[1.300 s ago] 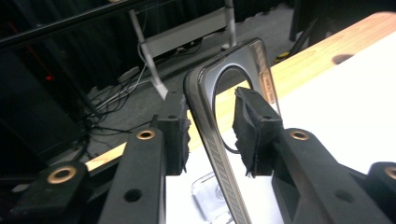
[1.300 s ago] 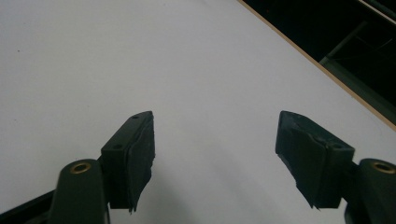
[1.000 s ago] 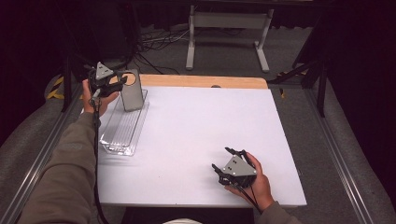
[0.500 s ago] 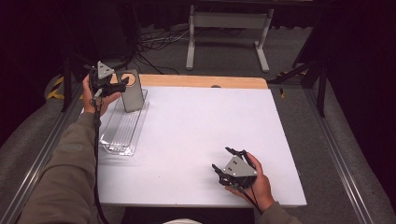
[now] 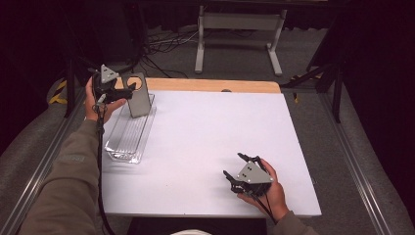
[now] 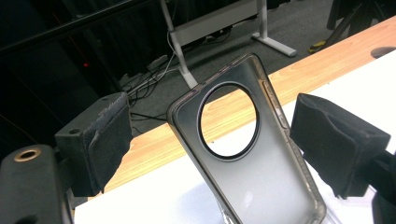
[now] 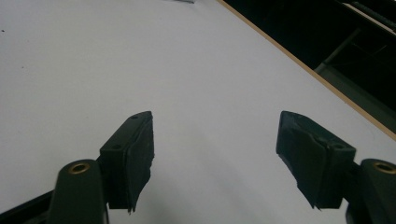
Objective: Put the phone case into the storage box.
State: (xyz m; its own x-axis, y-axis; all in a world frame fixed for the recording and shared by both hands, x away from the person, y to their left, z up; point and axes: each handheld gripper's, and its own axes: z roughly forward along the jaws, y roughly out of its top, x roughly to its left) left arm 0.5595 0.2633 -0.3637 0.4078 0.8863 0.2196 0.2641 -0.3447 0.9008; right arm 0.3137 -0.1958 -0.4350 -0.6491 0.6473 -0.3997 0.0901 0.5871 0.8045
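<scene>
I have my left gripper at the far left of the white table, its jaws wide open on both sides of the smoky translucent phone case with a round camera hole; they do not touch it. The case stands tilted at the far end of the clear plastic tray. So I judge the grasp is not made yet; closing and lifting are left. My right gripper rests near the front edge, open and empty.
</scene>
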